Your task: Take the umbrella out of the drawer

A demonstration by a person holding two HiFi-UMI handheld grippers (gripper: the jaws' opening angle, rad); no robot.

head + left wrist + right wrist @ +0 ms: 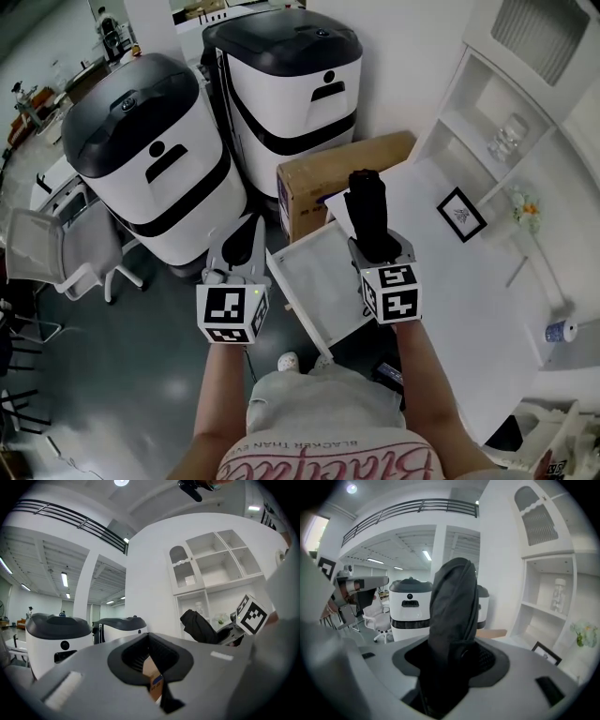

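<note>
Umbrella (367,211), the black folded one in its fabric sleeve, stands upright in your right gripper (376,246), whose jaws are clamped around its lower part. It is already above the open white drawer (323,286) and clear of the rim, so the lift out looks nearly done. Hold your squeeze even, since the soft sleeve could slide through the pads. Keep the umbrella upright so its far end does not swing into the brown cardboard box (328,173) just beyond the drawer, or into the white shelf unit (469,122) on the right. Carry it toward yourself or over the white cabinet top (469,281), not back down. Your left gripper (241,246) hangs left of the drawer, jaws slightly apart with nothing between them. Leave it clear of the umbrella's path.
</note>
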